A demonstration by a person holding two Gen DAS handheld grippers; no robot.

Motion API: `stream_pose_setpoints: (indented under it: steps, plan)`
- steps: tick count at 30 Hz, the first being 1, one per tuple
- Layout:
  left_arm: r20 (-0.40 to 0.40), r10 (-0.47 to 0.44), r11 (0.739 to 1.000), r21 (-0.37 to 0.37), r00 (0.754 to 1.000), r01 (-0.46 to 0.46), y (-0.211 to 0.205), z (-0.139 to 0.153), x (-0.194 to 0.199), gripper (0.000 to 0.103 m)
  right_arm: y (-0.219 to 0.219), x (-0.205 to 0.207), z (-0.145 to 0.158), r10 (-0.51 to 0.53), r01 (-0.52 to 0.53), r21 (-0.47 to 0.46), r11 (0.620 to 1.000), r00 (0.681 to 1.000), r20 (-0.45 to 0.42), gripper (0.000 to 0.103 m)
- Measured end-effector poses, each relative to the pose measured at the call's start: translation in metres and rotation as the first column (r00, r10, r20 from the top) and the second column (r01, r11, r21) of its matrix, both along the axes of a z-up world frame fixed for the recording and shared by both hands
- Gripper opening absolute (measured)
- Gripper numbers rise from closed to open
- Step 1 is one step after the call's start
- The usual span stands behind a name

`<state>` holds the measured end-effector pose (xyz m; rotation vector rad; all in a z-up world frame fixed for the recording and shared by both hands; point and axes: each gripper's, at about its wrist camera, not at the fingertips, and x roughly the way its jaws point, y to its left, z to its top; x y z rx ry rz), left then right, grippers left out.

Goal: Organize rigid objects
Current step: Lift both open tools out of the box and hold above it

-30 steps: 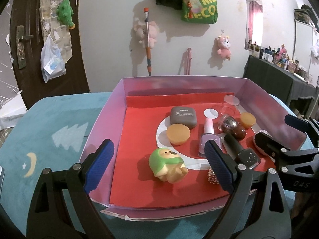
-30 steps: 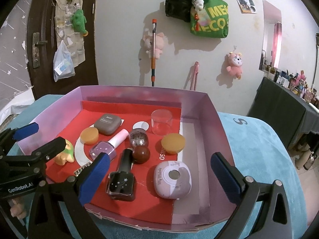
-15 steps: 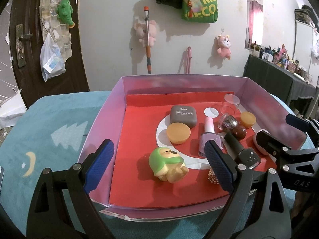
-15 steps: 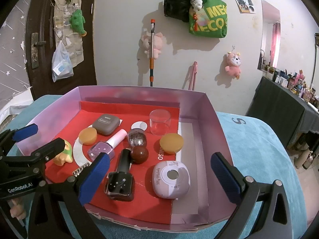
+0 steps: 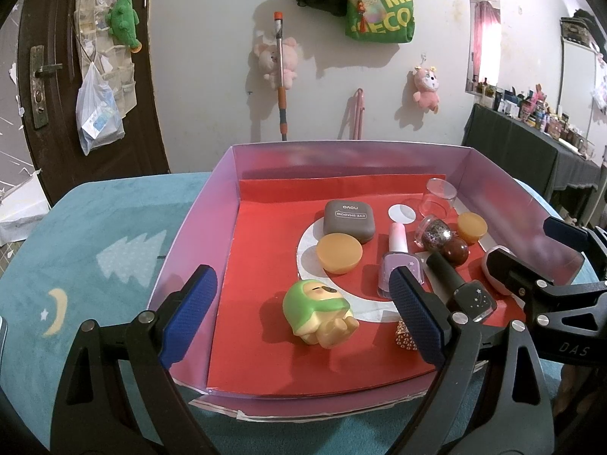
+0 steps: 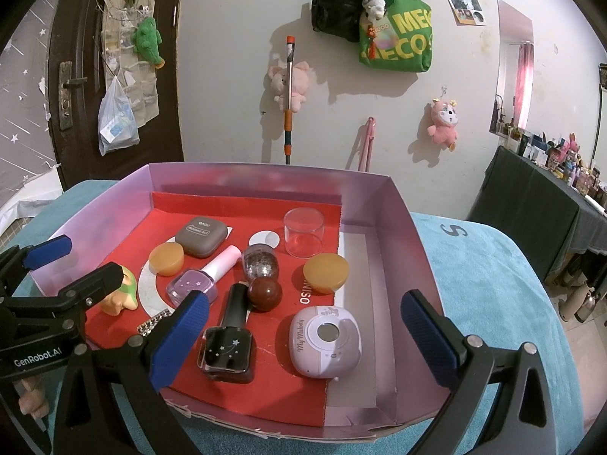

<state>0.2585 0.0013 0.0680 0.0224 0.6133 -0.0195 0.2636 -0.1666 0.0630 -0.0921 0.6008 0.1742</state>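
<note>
A purple box [image 5: 197,227] with a red lining holds the objects. In the left wrist view my left gripper [image 5: 303,314] stands open over the box's near edge, with nothing between its pads. A green-hooded figurine [image 5: 318,311] lies just beyond it. Behind the figurine are a grey eye-shadow case [image 5: 349,220], an orange lid [image 5: 339,252] and a lilac nail polish [image 5: 398,261]. My right gripper [image 6: 303,337] is open and holds nothing. It hovers before a black nail polish bottle [image 6: 227,337] and a pink round case [image 6: 326,341].
A clear cup [image 6: 303,231], a glitter jar [image 6: 260,261], a brown ball [image 6: 264,292], a second orange lid [image 6: 325,273] and a rhinestone clip [image 6: 153,320] also lie in the box. The box stands on a teal cloth [image 6: 493,284]. A bare purple strip [image 6: 364,303] runs along the box's right side.
</note>
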Motion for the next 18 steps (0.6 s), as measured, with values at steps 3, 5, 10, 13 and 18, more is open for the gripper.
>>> stream_pose_setpoints:
  steps: [3, 5, 10, 13, 18]
  plan:
    - [-0.001, 0.0, 1.0, -0.001, 1.0, 0.0, 0.0001, -0.0001, -0.0003, 0.093, 0.0002, 0.0, 0.0001, 0.0, 0.0, -0.002, 1.0, 1.0, 0.0, 0.103]
    - [0.0, 0.0, 1.0, -0.001, 1.0, 0.0, -0.0002, 0.0, -0.0004, 0.093, -0.0011, 0.0001, -0.0002, -0.001, 0.001, 0.0, 1.0, 1.0, 0.0, 0.103]
    - [-0.001, 0.0, 1.0, -0.001, 1.0, 0.0, -0.0001, 0.0004, 0.0, 0.093, -0.0009, 0.0, -0.0001, 0.0, 0.0, -0.001, 1.0, 1.0, 0.0, 0.103]
    - [-0.001, 0.0, 1.0, 0.0, 1.0, 0.0, -0.0002, 0.0004, 0.0, 0.093, -0.0011, 0.0003, -0.0002, -0.001, 0.001, -0.002, 1.0, 1.0, 0.0, 0.103]
    - [-0.001, 0.0, 1.0, -0.001, 1.0, 0.0, -0.0002, 0.0006, 0.0, 0.093, -0.0008, 0.0002, 0.0001, 0.0, 0.0, -0.002, 1.0, 1.0, -0.001, 0.103]
